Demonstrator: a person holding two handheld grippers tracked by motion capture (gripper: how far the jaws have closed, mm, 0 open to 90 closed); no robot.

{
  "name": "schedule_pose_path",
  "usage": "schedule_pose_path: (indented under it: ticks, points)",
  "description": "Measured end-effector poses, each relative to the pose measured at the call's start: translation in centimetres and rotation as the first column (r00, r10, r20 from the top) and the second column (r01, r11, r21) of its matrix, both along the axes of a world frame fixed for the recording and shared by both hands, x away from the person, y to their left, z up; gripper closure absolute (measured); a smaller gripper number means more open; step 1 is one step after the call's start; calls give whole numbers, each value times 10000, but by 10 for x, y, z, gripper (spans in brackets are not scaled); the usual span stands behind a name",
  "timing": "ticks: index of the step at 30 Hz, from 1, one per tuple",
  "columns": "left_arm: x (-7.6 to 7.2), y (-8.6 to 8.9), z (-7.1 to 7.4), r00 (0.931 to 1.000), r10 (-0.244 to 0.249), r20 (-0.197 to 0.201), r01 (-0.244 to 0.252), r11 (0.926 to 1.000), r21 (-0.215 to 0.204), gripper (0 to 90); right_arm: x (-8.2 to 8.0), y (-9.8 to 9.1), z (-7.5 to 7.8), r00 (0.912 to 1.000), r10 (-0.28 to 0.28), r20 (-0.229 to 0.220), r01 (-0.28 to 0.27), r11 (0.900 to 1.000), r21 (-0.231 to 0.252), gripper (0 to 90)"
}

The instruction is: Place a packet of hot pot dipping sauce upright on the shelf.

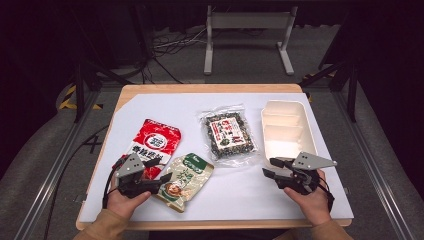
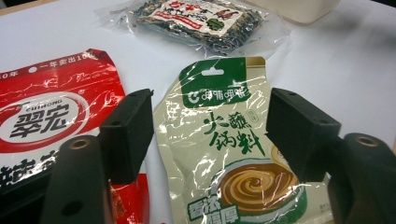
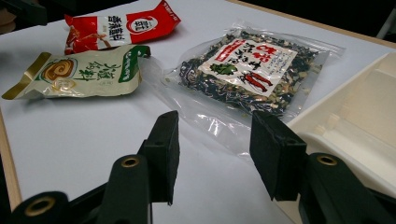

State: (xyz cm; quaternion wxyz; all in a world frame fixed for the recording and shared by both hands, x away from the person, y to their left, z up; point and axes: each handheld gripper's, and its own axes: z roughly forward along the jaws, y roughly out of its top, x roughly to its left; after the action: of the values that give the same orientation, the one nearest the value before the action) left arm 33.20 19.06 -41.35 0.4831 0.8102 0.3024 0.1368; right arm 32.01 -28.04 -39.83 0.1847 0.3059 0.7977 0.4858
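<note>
Inspector A: The room is dark; a white sheet covers the wooden worktop [image 1: 150, 100], with a metal stand and cables behind it. Three packets and a cream divided tray [image 1: 287, 131] lie on it.

Inspector B: The left tool [image 1: 161, 181] sits at the lower left, jaws apart and nothing pressed between them. In the left gripper view the green-and-cream sauce pouch [image 2: 229, 154] lies flat on the sheet, showing between the two pads, which appear to hang above it.

Inspector A: And the right tool [image 1: 269, 168]?

Inspector B: Released too, empty, just beside the tray's near end. Its own camera looks past the pads toward the clear seaweed packet [image 3: 247, 70].

Inspector A: Advice for the step in hand?

Inspector B: The pouch looks thin and slippery. A clean pickup likely needs the left tool to come in at an edge, one pad sliding under, and to keep clear of the red packet [image 1: 154, 145] whose edge lies just beside it.

Inspector A: Limits of view?

Inspector B: The pouch's bottom is cut off in the left gripper view. Whether the pouch overlaps the red packet cannot be settled.
</note>
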Motion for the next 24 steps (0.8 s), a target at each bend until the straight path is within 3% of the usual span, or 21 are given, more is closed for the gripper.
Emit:
schedule_pose_path:
  ticks: [3, 7, 9, 12, 16, 18, 24]
  points:
    - [6, -7, 0, 9995, -182, -253, 186, 9997, 137, 229, 1, 1, -1, 10000, 39, -27, -39, 10000, -75, 509]
    - [12, -10, 6, 9993, -204, -298, 208, 9997, 126, 237, 2, 3, -1, 9999, 83, -63, -84, 9997, -243, 496]
    - [17, -11, 10, 9983, -252, -524, 253, 9997, -3, 256, 2, 3, 0, 10000, 83, -33, -84, 9996, -261, 494]
    - [24, -10, 15, 9991, -123, -405, 128, 9998, 117, 256, 3, 2, -1, 10000, 58, -66, -60, 9996, -290, 494]
    - [33, -10, 22, 9981, -194, -582, 199, 9998, 84, 257, 4, 4, -2, 9998, 146, -112, -150, 9993, -328, 503]
    - [38, -13, 26, 9970, -346, -688, 357, 9992, 150, 300, 5, 5, -3, 9998, 170, -135, -174, 9993, -334, 502]
    - [48, -27, 32, 9975, -524, -478, 547, 9974, 477, 305, 8, 9, -4, 9991, 319, -269, -328, 9988, -376, 497]
